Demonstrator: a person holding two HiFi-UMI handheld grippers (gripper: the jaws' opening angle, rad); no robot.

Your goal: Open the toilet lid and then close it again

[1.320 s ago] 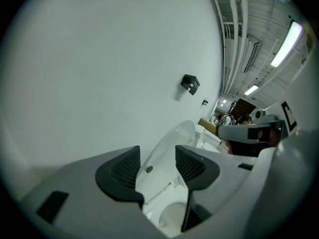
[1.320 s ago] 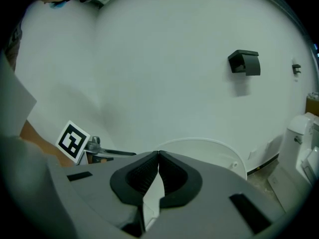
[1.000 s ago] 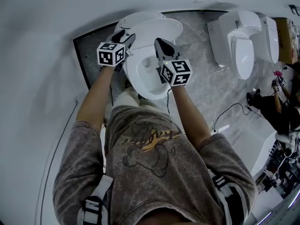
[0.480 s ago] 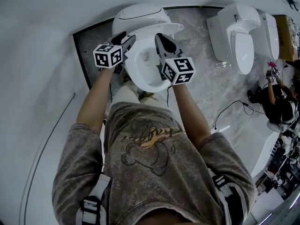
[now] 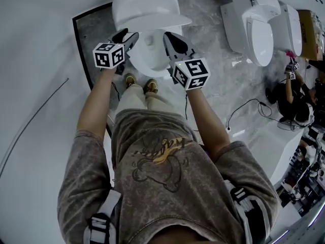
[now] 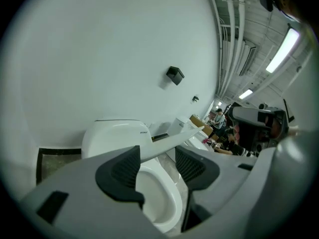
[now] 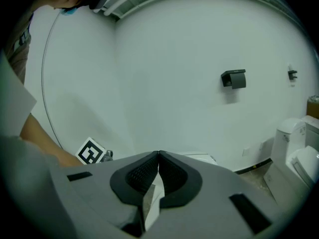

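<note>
Found the toilet lid [image 5: 144, 6] at 12 o'clock in the head view, tipped up partway above the open bowl [image 5: 138, 61], neither flat nor fully back. Held the right gripper [image 5: 170, 37] at the bowl's 3 o'clock side, just under the lid's rim. Read its jaws in the right gripper view as closed tip to tip, with a thin white sliver, apparently the lid's edge, pinched between the pads lower down. Held the left gripper [image 5: 130, 34] at the bowl's 9 o'clock side, jaws spread wide and gripping nothing. Saw the lid edge-on through that gap, running off toward 2 o'clock; could not tell any touch there. Stood with both shoes [image 5: 150, 86] at the bowl's 6 o'clock. Noted two more toilets [image 5: 256, 27] toward 2 o'clock, and a small black wall fixture [image 7: 234, 78] at 2 o'clock in the right gripper view.
</note>
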